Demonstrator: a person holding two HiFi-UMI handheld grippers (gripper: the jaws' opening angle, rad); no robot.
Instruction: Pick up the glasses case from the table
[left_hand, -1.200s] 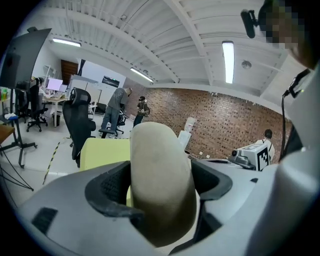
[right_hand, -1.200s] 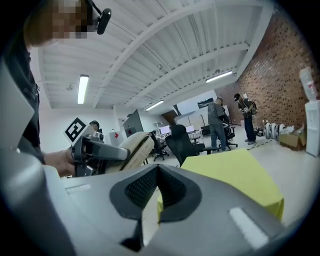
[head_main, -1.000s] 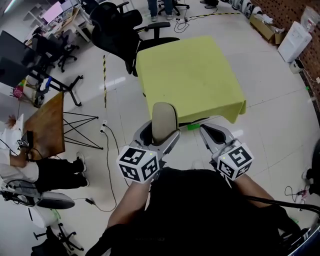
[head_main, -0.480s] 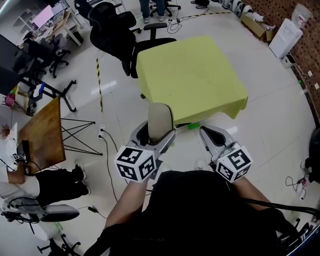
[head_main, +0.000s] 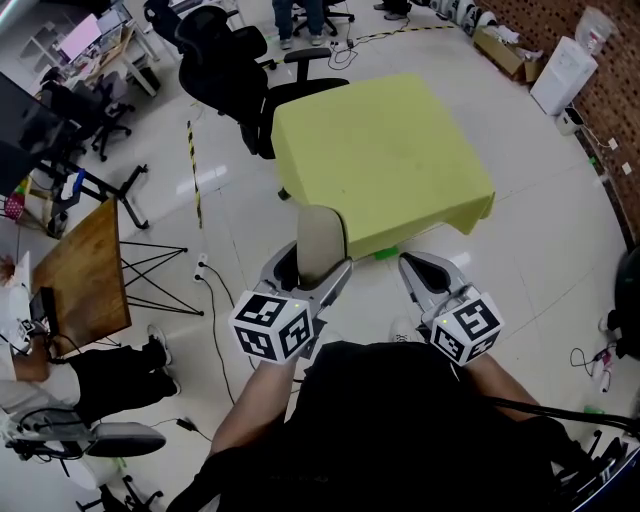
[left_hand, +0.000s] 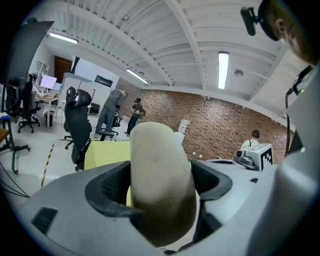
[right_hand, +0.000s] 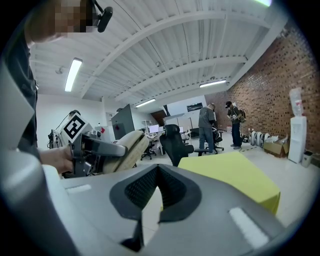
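A beige oval glasses case (head_main: 320, 243) is clamped between the jaws of my left gripper (head_main: 312, 262), held in the air near my body, short of the table's near edge. In the left gripper view the glasses case (left_hand: 161, 185) fills the gap between both jaws and sticks out forward. My right gripper (head_main: 428, 268) hangs beside it on the right with its jaws closed together and nothing between them. The right gripper view shows the glasses case (right_hand: 125, 150) in the other gripper at left. The table with a yellow-green cloth (head_main: 380, 150) lies ahead.
A black office chair (head_main: 230, 70) stands at the table's far left corner. A wooden desk (head_main: 80, 270) with thin black legs is at the left. Cables run over the white floor. People stand far off at the back. A white box (head_main: 555, 75) sits at the right wall.
The view has drifted slightly, with the table and room shifting a little. Both grippers keep their pose, the case staying in the left one.
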